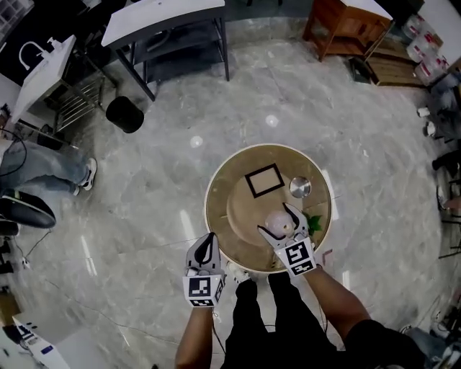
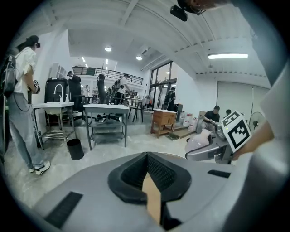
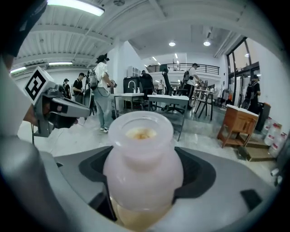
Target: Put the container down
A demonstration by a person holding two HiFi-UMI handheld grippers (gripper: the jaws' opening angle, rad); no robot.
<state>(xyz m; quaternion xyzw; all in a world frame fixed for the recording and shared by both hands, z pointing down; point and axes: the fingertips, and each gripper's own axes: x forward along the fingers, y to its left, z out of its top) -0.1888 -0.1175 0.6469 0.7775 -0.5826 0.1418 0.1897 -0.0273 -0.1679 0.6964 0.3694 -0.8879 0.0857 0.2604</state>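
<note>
A frosted white container [image 1: 276, 220] with an open mouth and yellowish contents [image 3: 142, 167] sits upright between the jaws of my right gripper [image 1: 282, 225], which is shut on its body. It hangs over the near right part of the round wooden table [image 1: 216, 216]. My left gripper [image 1: 207, 241] is off the table's near left edge, shut and holding nothing [image 2: 149, 181]. The right gripper and the container [image 2: 204, 140] also show at the right of the left gripper view.
On the table lie a black square frame [image 1: 264, 180], a round silver lid [image 1: 300, 187] and a green leafy item [image 1: 314, 222]. Around it on the marble floor are a black bin [image 1: 124, 114], a white table [image 1: 166, 21], a wooden cabinet [image 1: 346, 25] and a person's legs [image 1: 43, 169].
</note>
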